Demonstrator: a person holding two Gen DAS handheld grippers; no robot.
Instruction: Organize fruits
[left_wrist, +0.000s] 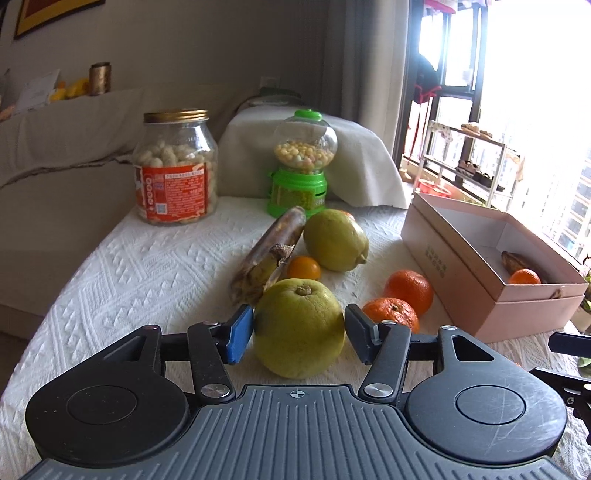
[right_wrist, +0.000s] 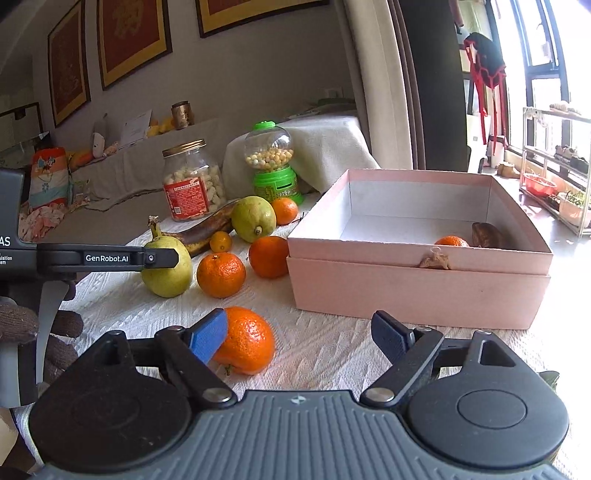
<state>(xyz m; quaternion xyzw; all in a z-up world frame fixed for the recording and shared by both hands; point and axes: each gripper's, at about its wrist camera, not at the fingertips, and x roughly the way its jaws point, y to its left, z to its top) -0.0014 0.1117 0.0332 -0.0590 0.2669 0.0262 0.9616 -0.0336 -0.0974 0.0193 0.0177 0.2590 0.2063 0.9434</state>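
Observation:
My left gripper (left_wrist: 299, 332) is open, its pads on either side of a large yellow-green round fruit (left_wrist: 299, 328) that rests on the white cloth; I cannot see a gap, nor any pressing. In the right wrist view that same fruit (right_wrist: 166, 273) sits behind the left gripper's finger (right_wrist: 107, 258). My right gripper (right_wrist: 299, 338) stands wide open; a mandarin (right_wrist: 245, 339) lies against its blue left pad, far from the right pad. A pink box (right_wrist: 406, 295) ahead holds a mandarin (right_wrist: 452, 240) and a dark banana (right_wrist: 487, 234).
On the cloth lie a brown banana (left_wrist: 273, 251), a green lemon-like fruit (left_wrist: 334, 240), a small orange fruit (left_wrist: 303, 268) and two mandarins (left_wrist: 408, 286). A snack jar (left_wrist: 173, 170) and a green candy dispenser (left_wrist: 301, 166) stand behind. A gloved hand (right_wrist: 22, 328) is at left.

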